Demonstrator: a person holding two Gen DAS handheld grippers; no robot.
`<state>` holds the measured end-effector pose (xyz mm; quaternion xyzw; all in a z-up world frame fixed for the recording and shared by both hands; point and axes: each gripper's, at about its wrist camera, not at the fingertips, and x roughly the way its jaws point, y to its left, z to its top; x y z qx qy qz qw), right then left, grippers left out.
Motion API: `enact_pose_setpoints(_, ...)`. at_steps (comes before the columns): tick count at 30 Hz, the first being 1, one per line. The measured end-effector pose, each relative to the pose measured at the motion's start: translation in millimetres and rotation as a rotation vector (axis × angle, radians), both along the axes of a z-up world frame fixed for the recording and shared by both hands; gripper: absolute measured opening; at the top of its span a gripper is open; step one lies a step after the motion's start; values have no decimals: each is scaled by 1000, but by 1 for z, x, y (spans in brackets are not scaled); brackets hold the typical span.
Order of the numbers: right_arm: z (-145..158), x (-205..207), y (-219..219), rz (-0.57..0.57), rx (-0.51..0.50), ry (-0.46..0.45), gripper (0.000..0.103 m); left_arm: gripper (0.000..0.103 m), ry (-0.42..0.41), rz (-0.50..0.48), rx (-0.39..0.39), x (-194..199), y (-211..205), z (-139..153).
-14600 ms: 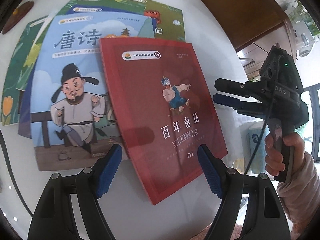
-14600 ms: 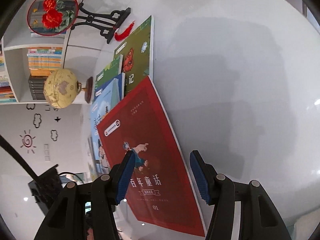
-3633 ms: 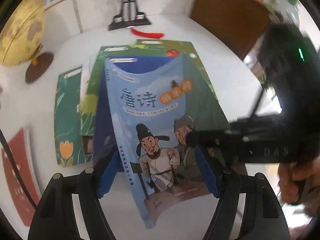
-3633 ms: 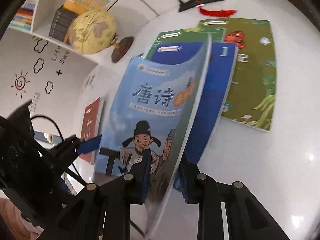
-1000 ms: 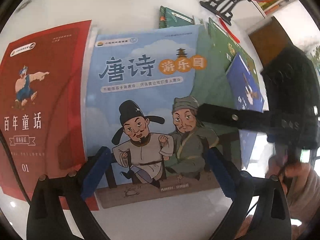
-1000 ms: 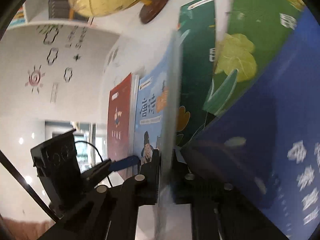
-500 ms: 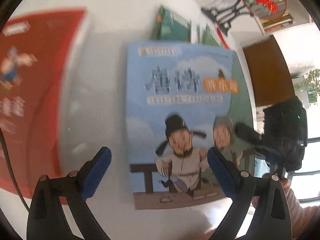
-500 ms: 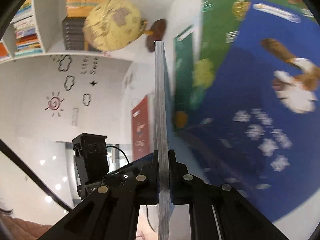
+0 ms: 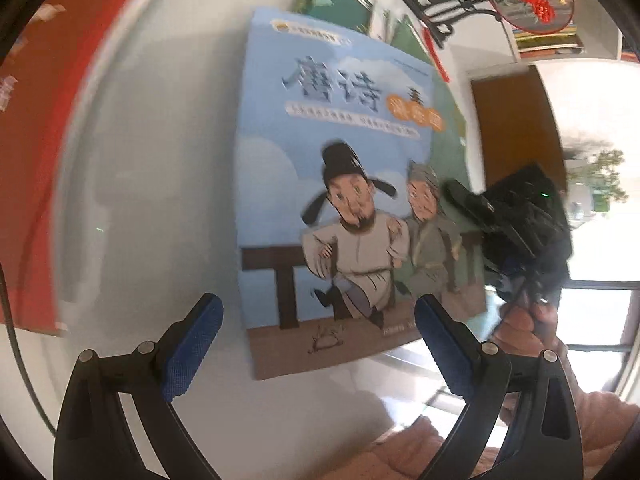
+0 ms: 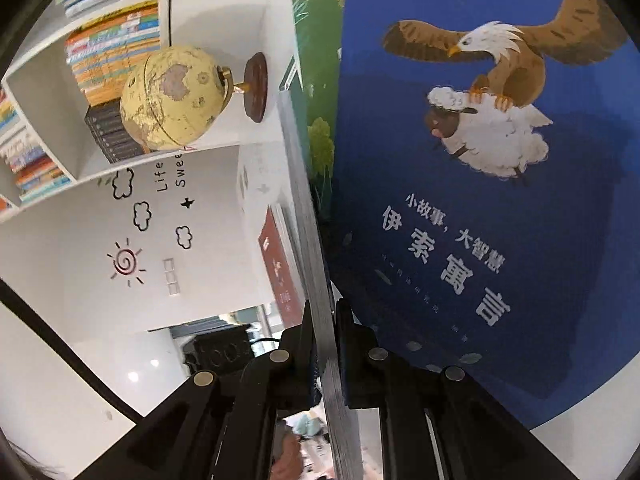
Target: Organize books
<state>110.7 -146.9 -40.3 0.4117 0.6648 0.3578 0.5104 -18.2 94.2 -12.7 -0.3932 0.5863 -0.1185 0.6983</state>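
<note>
A light blue book [image 9: 340, 184] with two cartoon men on its cover is raised above the white table [image 9: 160, 160], casting a shadow to its left. My right gripper [image 9: 460, 200] is shut on its right edge. In the right wrist view the same light blue book [image 10: 308, 220] shows edge-on, pinched in my right gripper [image 10: 326, 320]. My left gripper [image 9: 318, 336] stands open just below the book's bottom edge, touching nothing. A red book [image 9: 28, 140] lies flat at the far left. A dark blue eagle book [image 10: 480, 200] lies under the held one, on green books [image 10: 316, 60].
Green books [image 9: 344, 4] lie beyond the light blue one. An ornament stand [image 9: 448, 12] with a round fan is at the back right. A yellow globe [image 10: 176, 96] stands by the bookshelf [image 10: 48, 80]. A person's hand [image 9: 524, 328] holds the right gripper near the table's right edge.
The light blue book has moved right, away from the red book, opening a strip of bare table between them. The right wrist view has swung, and the eagle cover now shows in full.
</note>
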Motion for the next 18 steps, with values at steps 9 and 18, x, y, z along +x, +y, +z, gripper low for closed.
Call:
enact_pose_setpoints(9,0,11,-11,53,-43,-14,9,80,-92,94,57,30,-3,13)
enact_pose_setpoints(18,30,19,10,218,-187,-217,8,71,-199,36,260,58,-8,55)
